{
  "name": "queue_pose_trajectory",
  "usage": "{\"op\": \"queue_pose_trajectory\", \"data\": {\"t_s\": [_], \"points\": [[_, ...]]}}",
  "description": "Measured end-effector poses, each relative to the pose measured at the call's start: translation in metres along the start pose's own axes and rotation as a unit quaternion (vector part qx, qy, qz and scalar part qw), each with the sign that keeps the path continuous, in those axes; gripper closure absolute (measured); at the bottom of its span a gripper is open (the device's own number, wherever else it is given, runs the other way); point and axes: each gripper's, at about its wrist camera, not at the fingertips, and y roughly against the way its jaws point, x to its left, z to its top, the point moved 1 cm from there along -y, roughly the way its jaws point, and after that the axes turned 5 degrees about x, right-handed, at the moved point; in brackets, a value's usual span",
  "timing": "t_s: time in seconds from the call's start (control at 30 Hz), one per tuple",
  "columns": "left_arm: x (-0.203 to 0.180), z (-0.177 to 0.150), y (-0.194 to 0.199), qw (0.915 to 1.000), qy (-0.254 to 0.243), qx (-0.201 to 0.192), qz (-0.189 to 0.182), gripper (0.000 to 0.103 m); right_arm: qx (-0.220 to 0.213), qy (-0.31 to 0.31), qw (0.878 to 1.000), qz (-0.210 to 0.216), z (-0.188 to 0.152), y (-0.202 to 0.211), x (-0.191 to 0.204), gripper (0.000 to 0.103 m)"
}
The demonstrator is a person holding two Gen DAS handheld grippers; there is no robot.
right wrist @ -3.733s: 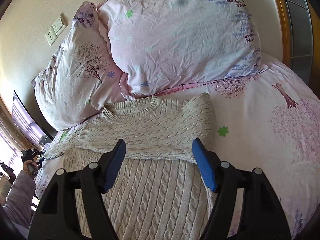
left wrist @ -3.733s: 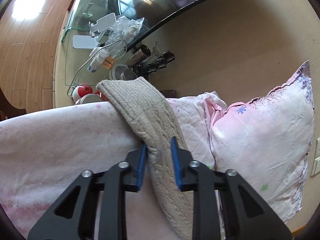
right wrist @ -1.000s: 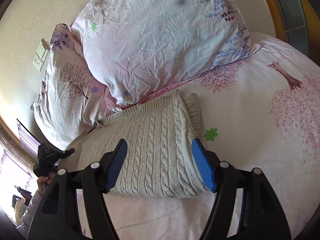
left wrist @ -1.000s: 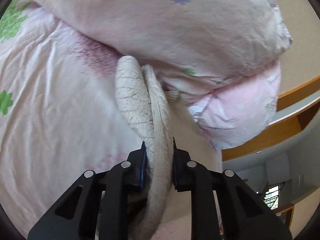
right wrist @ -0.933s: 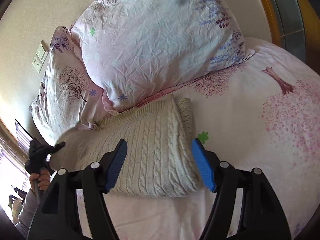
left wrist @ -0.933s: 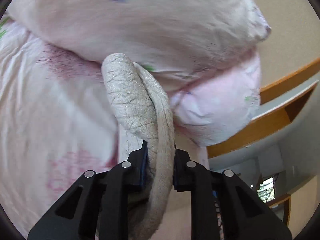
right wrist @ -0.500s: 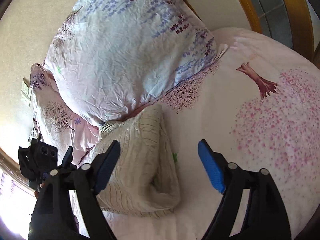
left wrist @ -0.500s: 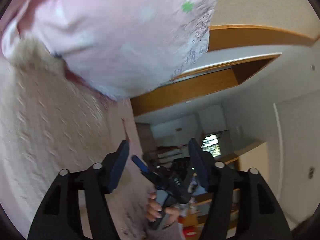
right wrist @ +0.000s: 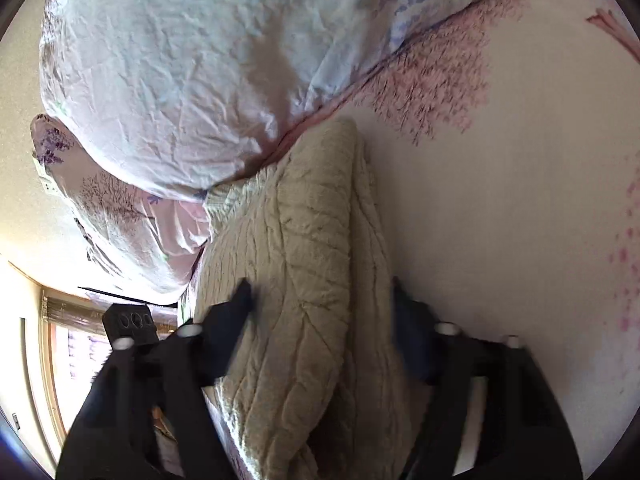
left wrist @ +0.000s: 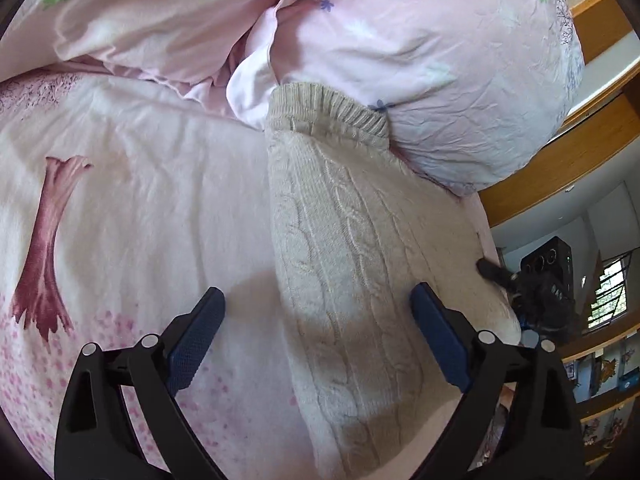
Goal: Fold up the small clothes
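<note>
On the bed, against the pillows: one cream cable-knit sweater [left wrist: 344,248], folded into a thick bundle, its ribbed edge [left wrist: 332,110] pressed to the foot of a pink flowered pillow [left wrist: 432,60]. It lies on a pale sheet printed with pink trees [left wrist: 120,184]. Left gripper [left wrist: 316,344]: jaws spread wide, empty, hanging just above the near end of the bundle, one blue pad over bare sheet, the other over the knit; no contact seen. Right gripper [right wrist: 320,320]: jaws set astride the far side of the same bundle, one finger lying against the top layer, the other beside the outer fold; this view is blurred and dark, so whether it pinches the knit or merely straddles it cannot be told. The right gripper's tip also shows at the sweater's far edge in the left view [left wrist: 496,270]. Handling, as a judgement: soft, bulky, moderately light wool-like knit; it will sag and unfold if lifted by a single layer, and the cables give good friction against the pads. Best hold appears to be at a folded edge, taking all layers together, with both sides supported. Folding looks nearly done; what remains is likely a last squaring or pressing flat. Risk: the bundle springing open, or the sheet being caught along with it.
</note>
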Motion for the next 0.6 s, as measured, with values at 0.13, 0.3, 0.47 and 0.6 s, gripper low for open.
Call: {"op": "queue_pose_trajectory", "data": {"t_s": [0.13, 0.3, 0.47, 0.6], "points": [[0.003, 0.003, -0.003, 0.9966, 0.03, -0.005, -0.076, 0.059, -0.033, 0.029, 0.999, 0.019, -0.017, 0.004, 0.018, 0.072], [0.029, -0.009, 0.072, 0.9926, -0.019, -0.049, -0.11, 0.069, -0.033, 0.11, 0.99, 0.079, -0.041, -0.004, 0.076, 0.074], [0.064, -0.006, 0.114, 0.9904, -0.065, -0.114, 0.046, 0.059, -0.008, 0.159, 0.987, 0.015, -0.044, -0.082, 0.117, 0.072], [0.085, -0.013, 0.125, 0.9765, -0.054, -0.133, 0.16, 0.058, -0.057, 0.122, 0.987, -0.084, -0.038, -0.092, 0.109, 0.058]]}}
